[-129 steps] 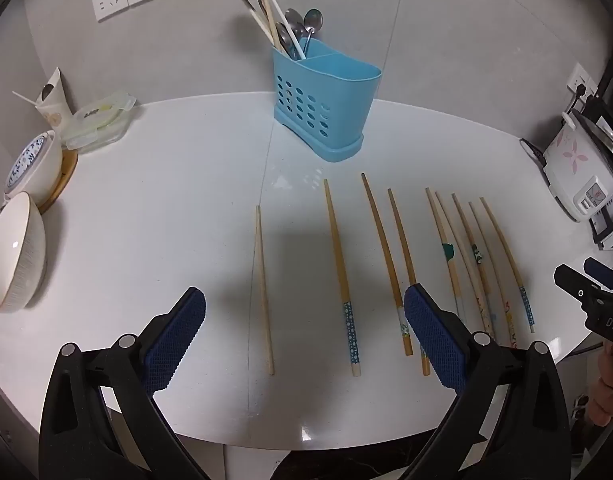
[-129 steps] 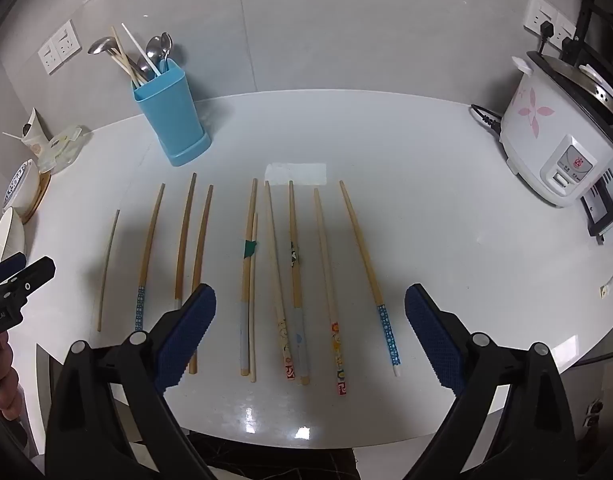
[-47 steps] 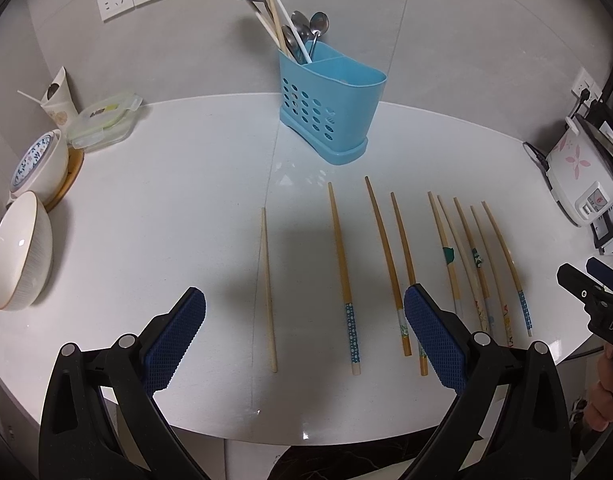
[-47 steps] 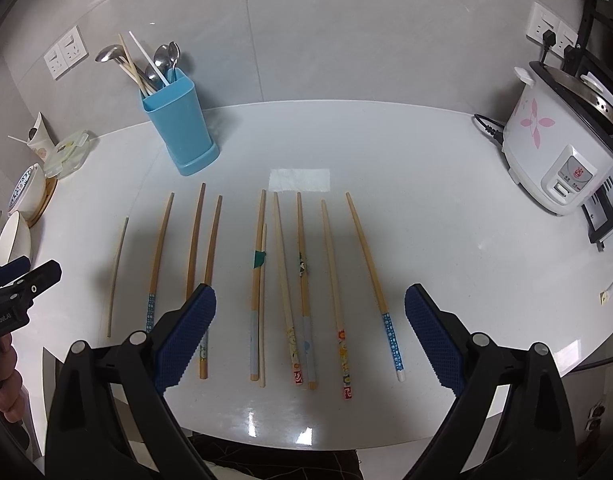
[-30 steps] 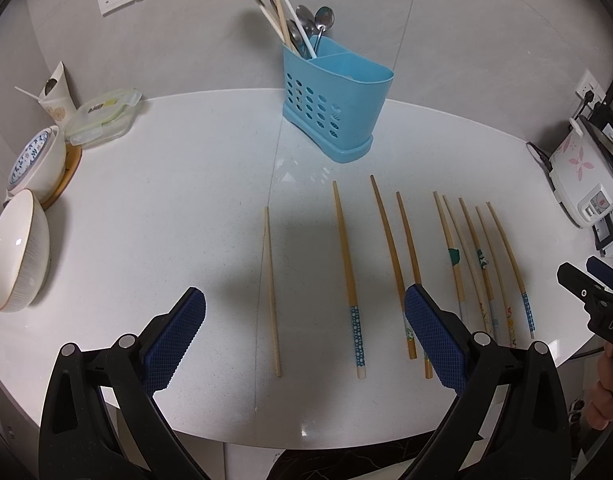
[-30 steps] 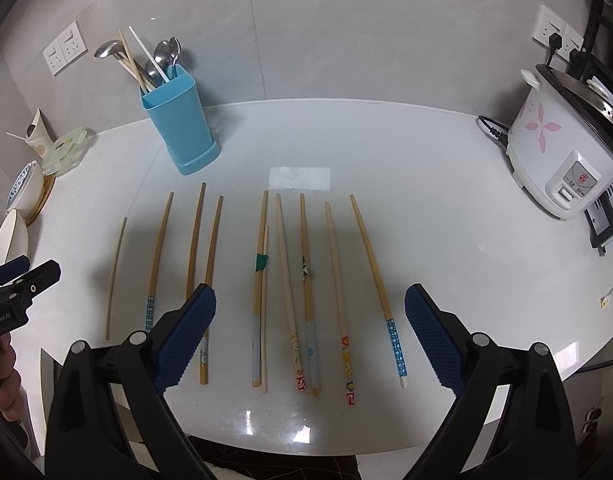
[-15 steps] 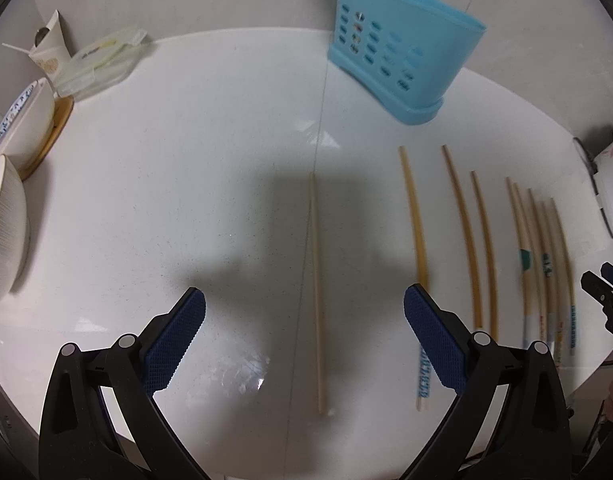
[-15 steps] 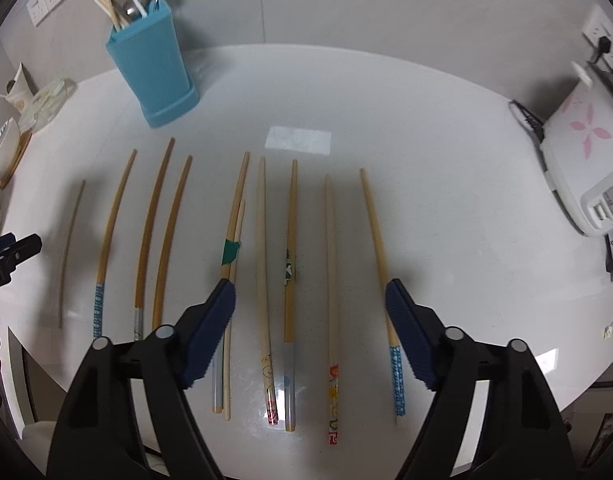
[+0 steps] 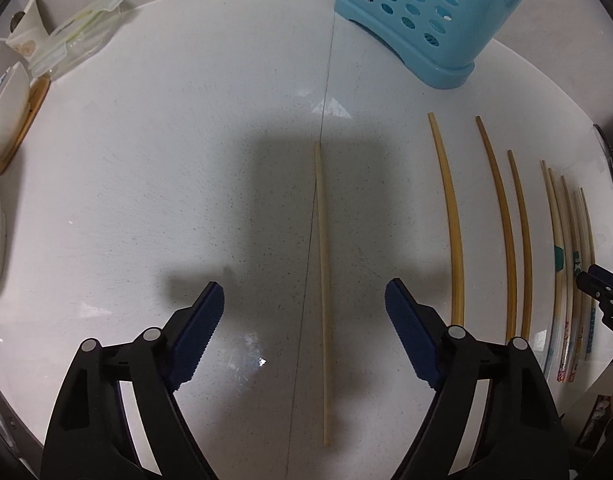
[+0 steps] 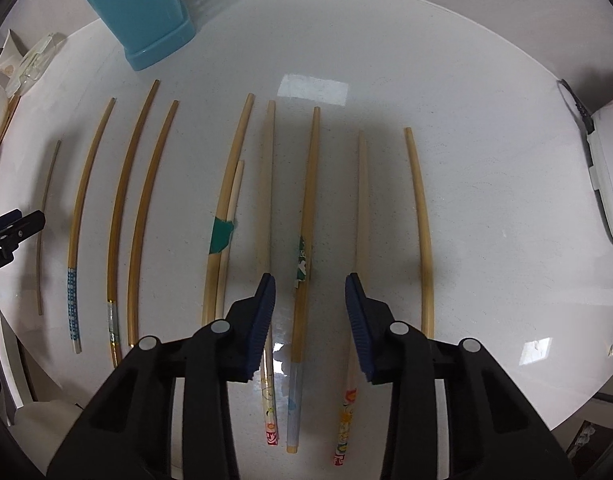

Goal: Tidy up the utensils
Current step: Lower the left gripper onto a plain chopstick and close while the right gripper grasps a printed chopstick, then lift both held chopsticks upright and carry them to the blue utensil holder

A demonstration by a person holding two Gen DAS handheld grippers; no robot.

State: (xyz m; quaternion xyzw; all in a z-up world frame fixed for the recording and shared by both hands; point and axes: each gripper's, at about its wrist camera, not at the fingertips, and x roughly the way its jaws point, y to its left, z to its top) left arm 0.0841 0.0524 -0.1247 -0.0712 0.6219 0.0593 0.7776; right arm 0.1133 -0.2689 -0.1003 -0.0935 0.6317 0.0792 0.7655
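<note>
Left tongs (image 9: 304, 316) wide, closing, straddle the plain chopstick (image 9: 322, 264), untouched; right tongs (image 10: 309, 304) half-closed, narrowing round the green-marked chopstick (image 10: 306, 240), unpinched; centre each stick before you squeeze.

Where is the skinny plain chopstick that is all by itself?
In the left wrist view the plain chopstick lies flat on the white table, between the open pads of the left tool, apart from the other chopsticks on its right.

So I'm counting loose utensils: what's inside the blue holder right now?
Unclear. Through the blue holder's side holes only dark and a few coloured specks show. Its top is cut off in both views, so the contents stay hidden.
</note>
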